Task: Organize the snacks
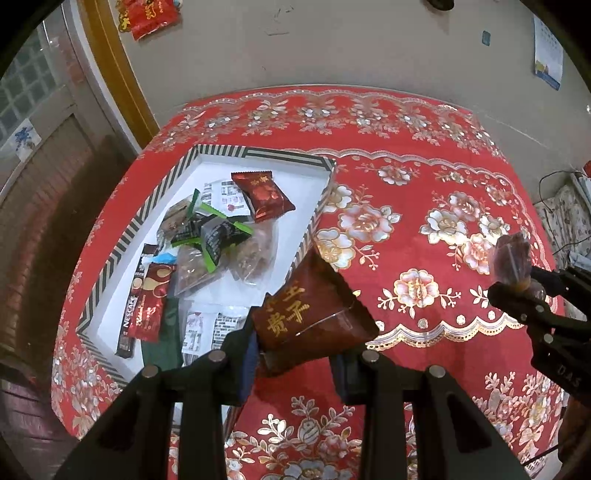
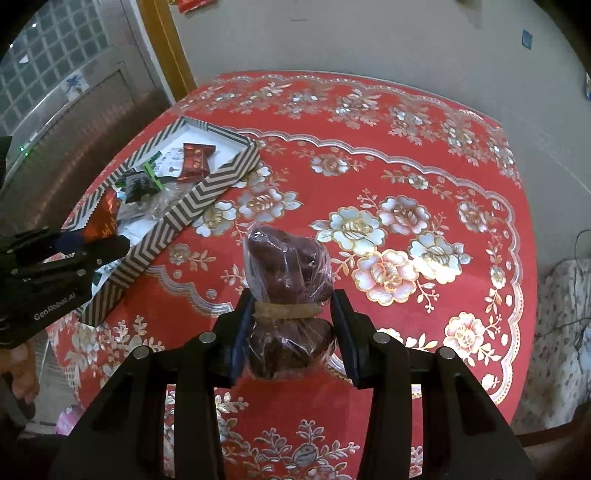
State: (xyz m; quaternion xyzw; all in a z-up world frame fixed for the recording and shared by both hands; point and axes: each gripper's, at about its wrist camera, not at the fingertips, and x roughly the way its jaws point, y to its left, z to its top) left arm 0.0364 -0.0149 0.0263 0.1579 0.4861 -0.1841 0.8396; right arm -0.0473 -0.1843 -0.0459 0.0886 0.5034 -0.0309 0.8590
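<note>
The worktop (image 2: 424, 177) carries a striped box (image 1: 125, 236) already heaped with snacks. The left claw (image 1: 291, 354) pinches a brown packet (image 1: 314, 310) just beside the box's near corner; the right claw (image 2: 291, 328) clamps a wrapped sweet (image 2: 288, 266) well apart. Delivery seems underway: next, carry each over the box and let go.

Domestic room, lived-in home rather than shop or lab. Table under a red floral tablecloth (image 1: 424, 177) with gold scalloped trim. Plain cream wall (image 1: 332, 44) behind, bearing a red festive decoration (image 1: 147, 14) and a hanging calendar (image 1: 548, 55). Glass-block window (image 2: 55, 55) and wooden door frame (image 1: 118, 74) at left. Striped gift box (image 1: 207, 158) filled with mixed snack packets. Flowered fabric (image 2: 565, 332) and loose cable at right edge
</note>
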